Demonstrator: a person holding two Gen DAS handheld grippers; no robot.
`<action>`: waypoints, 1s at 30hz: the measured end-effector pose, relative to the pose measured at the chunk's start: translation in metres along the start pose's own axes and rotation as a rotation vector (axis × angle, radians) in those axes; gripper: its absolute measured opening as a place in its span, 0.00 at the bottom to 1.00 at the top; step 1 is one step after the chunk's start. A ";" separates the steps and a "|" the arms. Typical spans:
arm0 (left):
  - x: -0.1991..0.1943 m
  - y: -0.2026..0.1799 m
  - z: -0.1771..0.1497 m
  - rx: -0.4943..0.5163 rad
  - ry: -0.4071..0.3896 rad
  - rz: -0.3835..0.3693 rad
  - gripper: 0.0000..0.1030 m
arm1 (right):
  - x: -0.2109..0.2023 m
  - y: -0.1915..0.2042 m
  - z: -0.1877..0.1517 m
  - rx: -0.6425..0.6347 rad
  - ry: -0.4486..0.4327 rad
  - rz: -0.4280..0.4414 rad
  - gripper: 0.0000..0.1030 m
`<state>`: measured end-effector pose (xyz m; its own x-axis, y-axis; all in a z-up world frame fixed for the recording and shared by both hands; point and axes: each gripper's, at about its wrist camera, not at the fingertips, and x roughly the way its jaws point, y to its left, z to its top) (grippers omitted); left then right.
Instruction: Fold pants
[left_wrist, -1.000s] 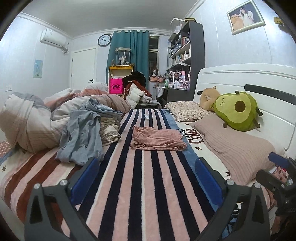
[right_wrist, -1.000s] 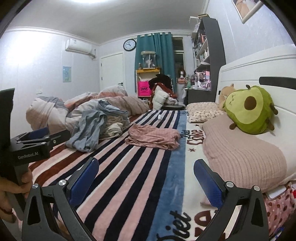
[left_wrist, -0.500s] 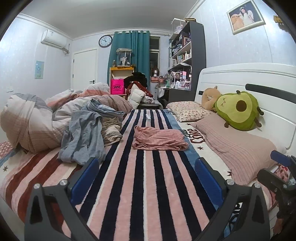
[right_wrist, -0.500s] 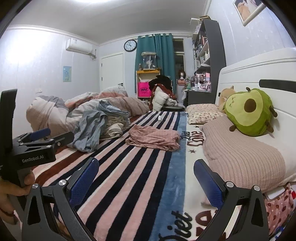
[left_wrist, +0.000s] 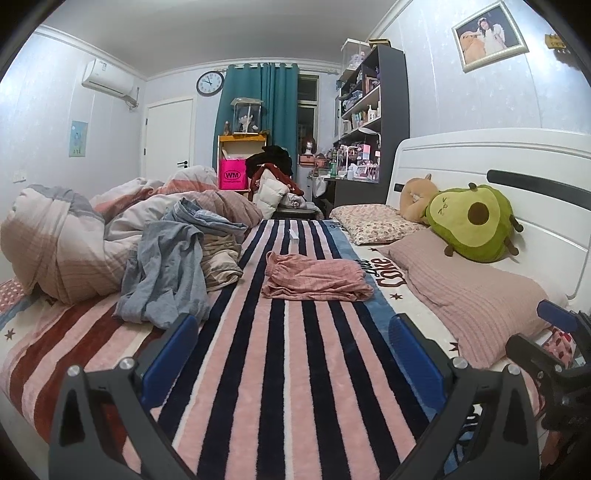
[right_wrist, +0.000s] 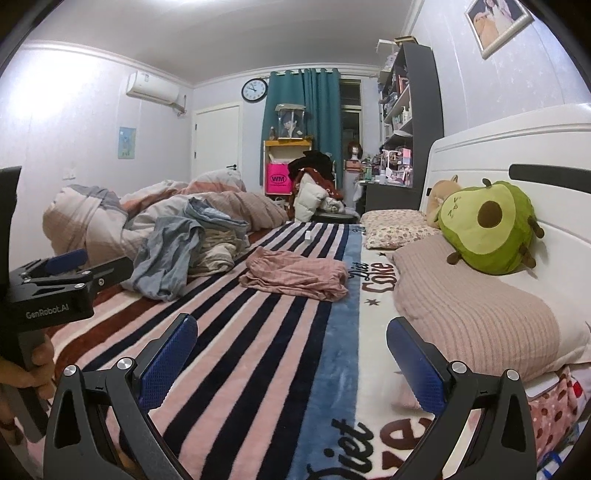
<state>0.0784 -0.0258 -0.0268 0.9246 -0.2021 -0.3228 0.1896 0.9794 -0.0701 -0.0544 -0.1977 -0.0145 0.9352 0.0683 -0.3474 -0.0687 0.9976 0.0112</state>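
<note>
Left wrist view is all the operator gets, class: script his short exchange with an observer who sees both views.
Operator: Is the right claw open?
Observer: Yes, it is open and empty, short of the crumpled pink checked pants.
Operator: What holds my left claw?
Observer: A hand grips the black handle beneath it, at the right wrist view's lower left edge.

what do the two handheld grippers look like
Both are black, angular two-finger frames with silver screw heads. The left gripper and right gripper carry blue textured pads on the inner faces of their fingers. Seen side-on from the right wrist view, the left one's body reads "GenRobot.AI" in white.
</note>
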 end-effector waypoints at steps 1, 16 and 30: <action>-0.001 0.000 0.000 0.003 -0.002 0.004 0.99 | -0.001 -0.001 0.000 0.006 -0.003 -0.001 0.99; -0.002 0.004 0.000 -0.006 0.002 0.013 0.99 | -0.009 -0.006 0.003 0.021 -0.019 0.000 0.99; 0.003 0.011 -0.003 -0.004 0.013 0.019 0.99 | -0.009 -0.005 0.004 0.016 -0.020 0.003 0.99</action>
<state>0.0820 -0.0152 -0.0309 0.9236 -0.1831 -0.3369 0.1701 0.9831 -0.0678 -0.0609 -0.2034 -0.0072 0.9418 0.0710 -0.3286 -0.0658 0.9975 0.0269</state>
